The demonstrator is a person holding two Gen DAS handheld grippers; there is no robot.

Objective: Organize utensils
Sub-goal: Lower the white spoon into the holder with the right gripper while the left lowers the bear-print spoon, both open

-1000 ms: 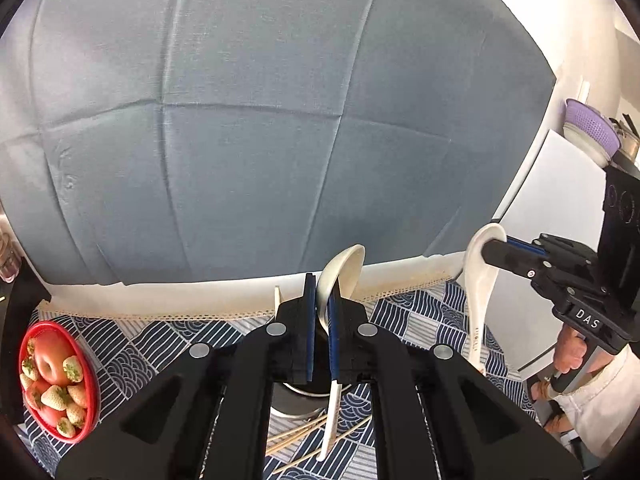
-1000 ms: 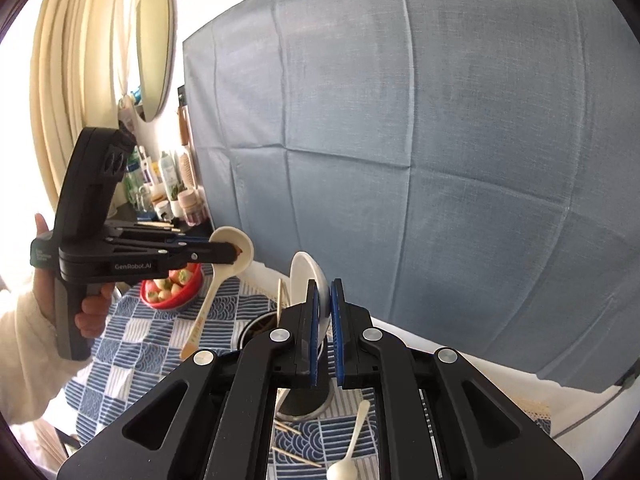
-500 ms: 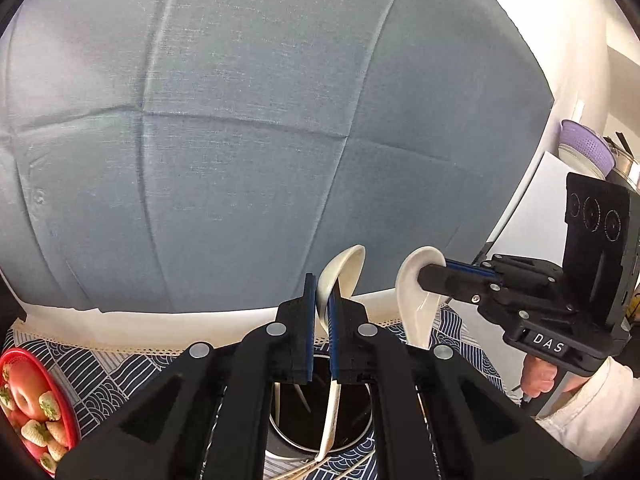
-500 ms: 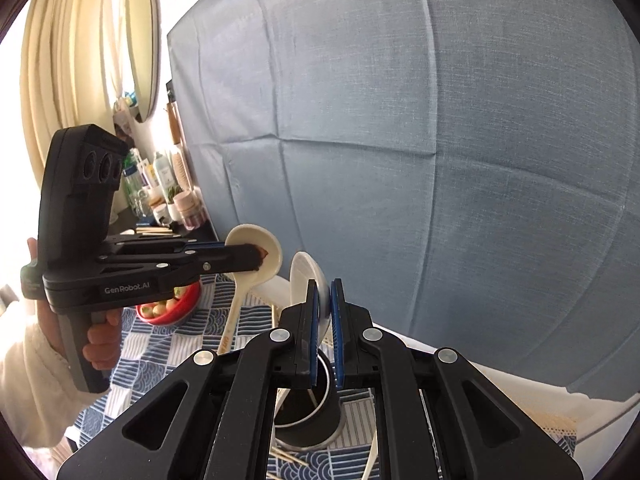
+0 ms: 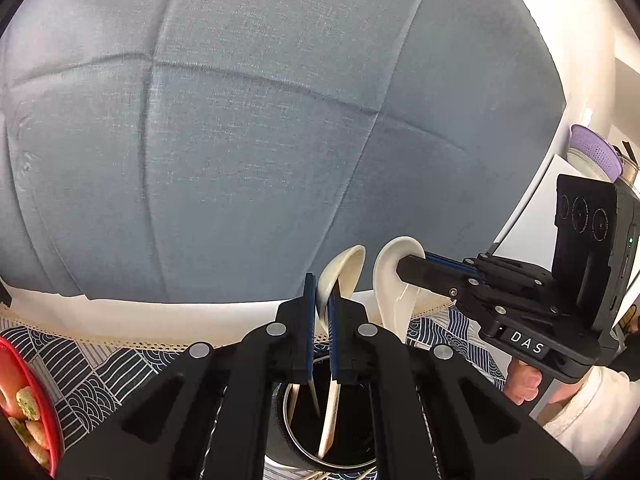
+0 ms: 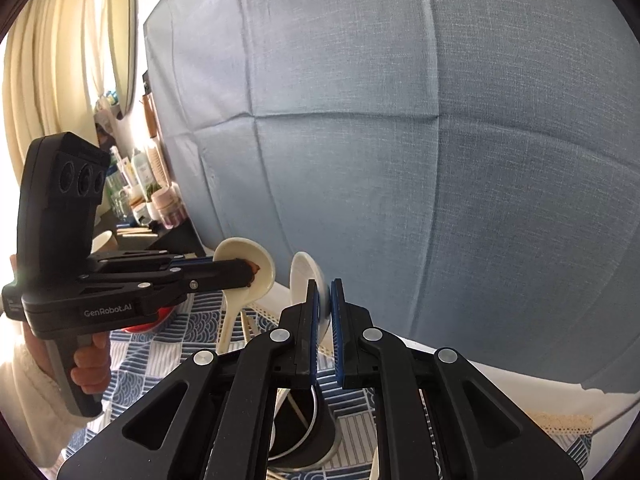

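My left gripper [image 5: 321, 285] is shut on the bowl of a cream spoon [image 5: 347, 266]. The spoon's handle hangs down inside the black utensil cup [image 5: 285, 420] right below. To its right, my right gripper [image 5: 405, 268] is shut on a white spoon [image 5: 394, 292], whose handle disappears behind my left fingers. In the right wrist view, the right gripper [image 6: 325, 289] clamps the white spoon [image 6: 301, 276] above the cup [image 6: 325, 436]. The left gripper [image 6: 249, 272] holds the cream spoon [image 6: 240, 251] just to the left. The two spoons hang close together without touching.
A red bowl of strawberries [image 5: 24, 400] sits at the left on the patterned tablecloth [image 5: 100, 364]. Loose chopsticks [image 5: 316, 475] lie in front of the cup. A blue-grey cloth [image 5: 240, 140] hangs behind. A purple colander [image 5: 596, 156] stands at far right, and bottles [image 6: 148, 192] at far left.
Both grippers came down and forward over the cup. The right gripper and its white spoon closed in beside the left one. The cream spoon's handle now hangs inside the cup.
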